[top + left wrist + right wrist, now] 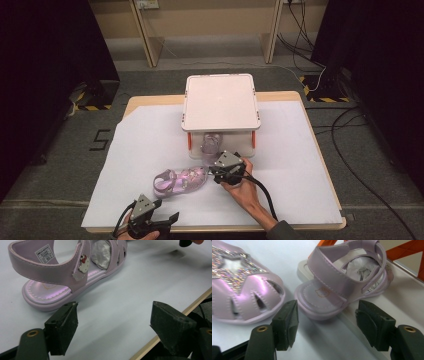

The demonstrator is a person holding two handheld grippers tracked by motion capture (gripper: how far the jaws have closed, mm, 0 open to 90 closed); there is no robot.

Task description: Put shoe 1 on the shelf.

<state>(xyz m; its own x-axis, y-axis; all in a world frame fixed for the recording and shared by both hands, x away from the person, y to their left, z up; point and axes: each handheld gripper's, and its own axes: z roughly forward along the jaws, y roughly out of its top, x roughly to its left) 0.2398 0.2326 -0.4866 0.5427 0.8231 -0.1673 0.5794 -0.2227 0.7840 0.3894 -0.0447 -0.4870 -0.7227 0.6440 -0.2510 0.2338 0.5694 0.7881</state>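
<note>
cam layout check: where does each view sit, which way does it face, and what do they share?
High view: above the near table edge, facing forward and down; both hands, left gripper, right gripper.
Left gripper view: along its open jaws, low over the sheet, toward the sandal's heel.
Right gripper view: along open jaws, toward the second sandal by the box.
Shared: the table sandal.

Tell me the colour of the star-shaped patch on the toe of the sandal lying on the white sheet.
Silver glitter star patch on a shiny lilac sandal; it shows best in the right gripper view.
</note>
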